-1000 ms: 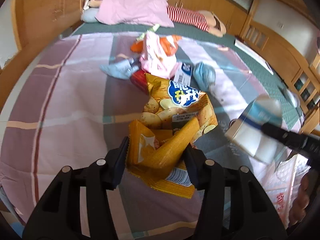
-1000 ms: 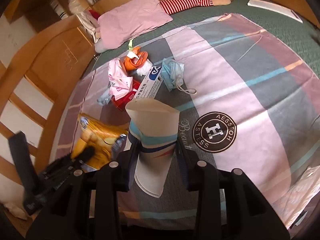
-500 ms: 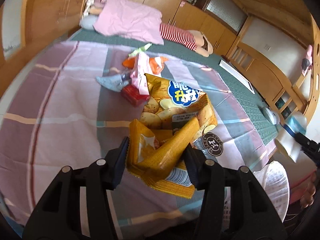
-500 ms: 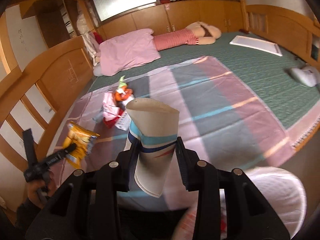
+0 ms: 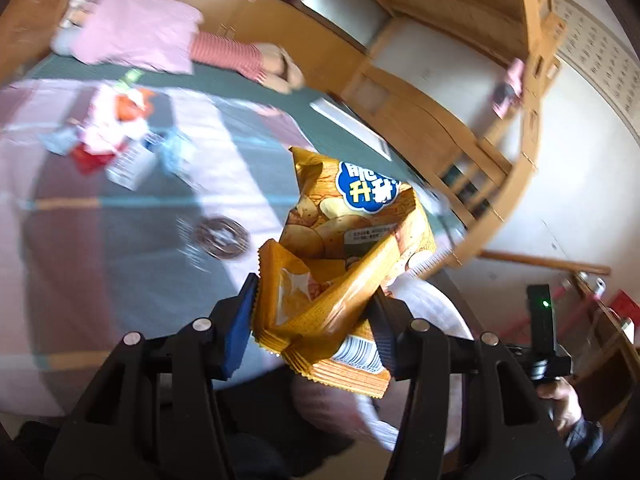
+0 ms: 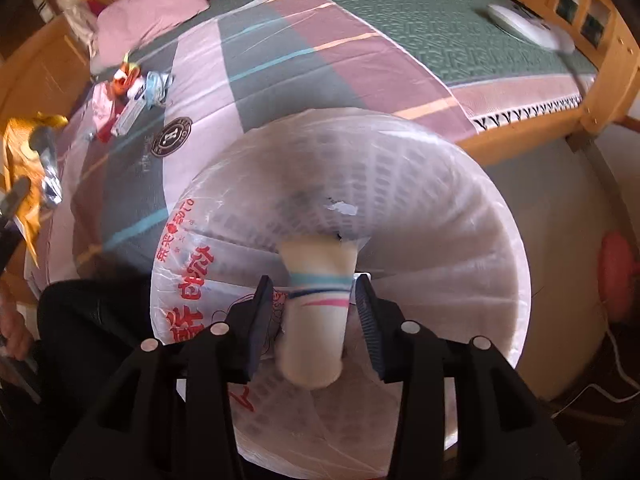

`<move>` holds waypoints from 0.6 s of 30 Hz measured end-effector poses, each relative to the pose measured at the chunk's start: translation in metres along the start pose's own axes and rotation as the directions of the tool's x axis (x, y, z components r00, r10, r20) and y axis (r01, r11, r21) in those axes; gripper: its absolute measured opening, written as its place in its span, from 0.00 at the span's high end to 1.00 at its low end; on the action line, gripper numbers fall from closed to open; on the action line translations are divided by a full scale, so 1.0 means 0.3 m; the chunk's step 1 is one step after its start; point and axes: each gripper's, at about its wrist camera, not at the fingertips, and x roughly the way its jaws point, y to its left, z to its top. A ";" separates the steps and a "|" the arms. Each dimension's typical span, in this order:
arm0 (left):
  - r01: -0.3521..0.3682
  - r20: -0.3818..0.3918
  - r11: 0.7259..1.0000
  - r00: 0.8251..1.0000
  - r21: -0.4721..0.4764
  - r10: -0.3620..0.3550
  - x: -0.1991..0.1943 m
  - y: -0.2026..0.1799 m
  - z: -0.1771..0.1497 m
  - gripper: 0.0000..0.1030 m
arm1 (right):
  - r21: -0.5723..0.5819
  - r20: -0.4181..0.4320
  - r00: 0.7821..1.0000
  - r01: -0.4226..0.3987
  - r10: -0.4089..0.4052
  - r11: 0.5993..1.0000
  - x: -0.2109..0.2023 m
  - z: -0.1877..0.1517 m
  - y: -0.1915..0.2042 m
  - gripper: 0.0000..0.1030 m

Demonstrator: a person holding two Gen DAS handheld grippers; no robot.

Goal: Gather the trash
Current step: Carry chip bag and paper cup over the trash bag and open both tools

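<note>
My left gripper (image 5: 312, 316) is shut on a crumpled yellow chip bag (image 5: 340, 264) and holds it in the air over the bed's edge. The bag also shows at the far left of the right wrist view (image 6: 24, 152). My right gripper (image 6: 314, 300) points down into a white bin lined with a clear plastic bag (image 6: 420, 208). A white paper cup (image 6: 318, 304) with blue and pink stripes sits between its fingers, which stand slightly apart from it. A pile of wrappers, a small box and a blue mask (image 5: 116, 140) lies on the bedspread, also seen in the right wrist view (image 6: 128, 96).
The striped bedspread (image 6: 280, 52) covers a green mat. A pink pillow (image 5: 140, 32) lies at the head. A wooden bed frame (image 6: 600, 72) rises at the right. The bin's rim (image 5: 436, 304) shows under the chip bag. A pink object (image 6: 616, 272) lies on the floor.
Both grippers swung off the bed toward the bin. The right gripper tilted down into the bin and its fingers have parted from the cup. The left still holds the chip bag.
</note>
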 end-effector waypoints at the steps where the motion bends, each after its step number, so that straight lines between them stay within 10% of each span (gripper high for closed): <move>1: 0.029 -0.029 1.000 0.999 -0.002 -0.029 0.028 -0.023 -0.014 0.49 | 0.027 0.022 1.000 -0.018 0.017 0.999 -0.018 -0.007 -0.026 0.44; 6: 0.113 -0.117 0.993 0.987 0.045 -0.107 0.104 -0.144 -0.066 0.49 | 0.136 0.291 0.957 -0.057 0.015 0.989 -0.223 0.009 -0.146 0.34; 11: 0.262 -0.254 0.954 0.942 0.143 -0.221 0.211 -0.323 -0.151 0.35 | 0.150 0.609 0.789 -0.015 -0.081 0.989 -0.424 -0.034 -0.177 0.03; 14: 0.290 -0.308 0.942 0.923 0.171 -0.229 0.271 -0.384 -0.195 0.20 | 0.124 0.664 0.737 0.056 -0.125 0.991 -0.440 -0.028 -0.167 0.03; 18: 0.202 -0.157 0.967 0.971 0.156 -0.178 0.229 -0.328 -0.151 0.11 | 0.141 0.670 0.718 0.127 -0.190 0.982 -0.414 -0.002 -0.144 0.03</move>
